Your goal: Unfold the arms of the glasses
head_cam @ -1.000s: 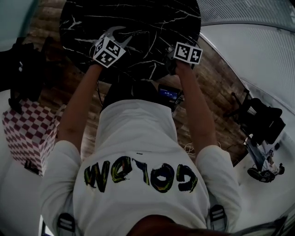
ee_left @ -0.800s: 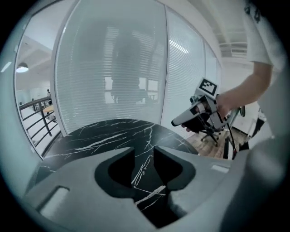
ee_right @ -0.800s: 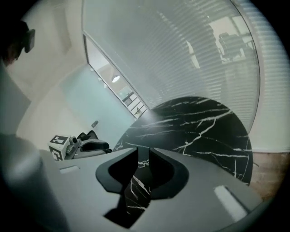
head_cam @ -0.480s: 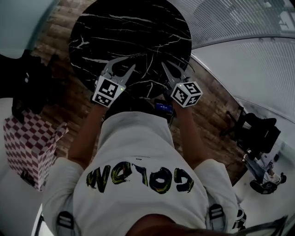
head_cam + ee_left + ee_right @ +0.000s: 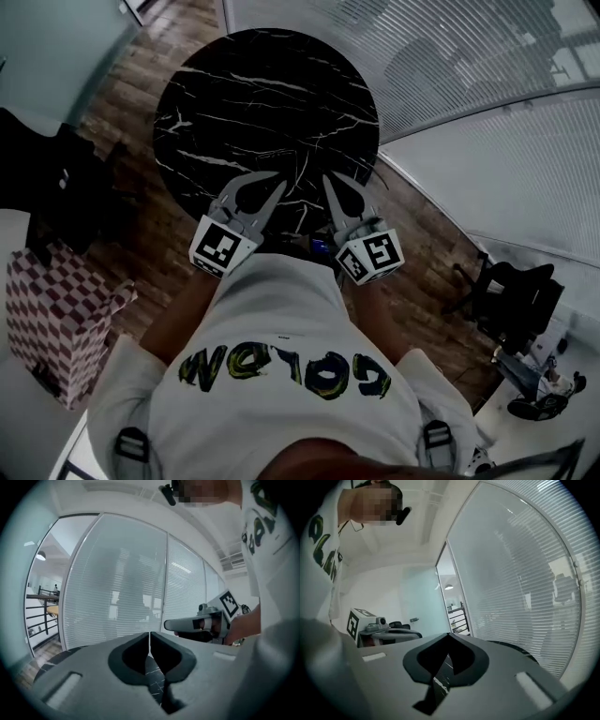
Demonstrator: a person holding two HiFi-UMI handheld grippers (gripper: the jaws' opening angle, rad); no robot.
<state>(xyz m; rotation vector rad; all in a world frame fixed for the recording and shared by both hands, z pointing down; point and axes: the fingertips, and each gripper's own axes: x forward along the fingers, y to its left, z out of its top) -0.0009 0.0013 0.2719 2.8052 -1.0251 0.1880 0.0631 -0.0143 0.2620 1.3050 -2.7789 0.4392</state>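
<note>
No glasses show in any view. In the head view a round black marble table (image 5: 267, 103) stands in front of the person, its top bare where it shows. My left gripper (image 5: 270, 180) is held up over the table's near edge, in front of the person's chest. Its jaws are closing and the tips meet with nothing between them (image 5: 149, 635). My right gripper (image 5: 330, 180) hangs beside it, shut and empty (image 5: 449, 635). Each gripper view looks level across the room and catches the other gripper (image 5: 192, 624) (image 5: 391, 632).
A red and white checkered box (image 5: 56, 309) stands on the floor at the left, with dark equipment (image 5: 56, 187) above it. A black chair (image 5: 516, 291) stands at the right. A glass wall with blinds (image 5: 117, 583) curves behind the table.
Both grippers have risen from the table's near edge toward the person's chest. Their jaws stood open a second ago and are now closed.
</note>
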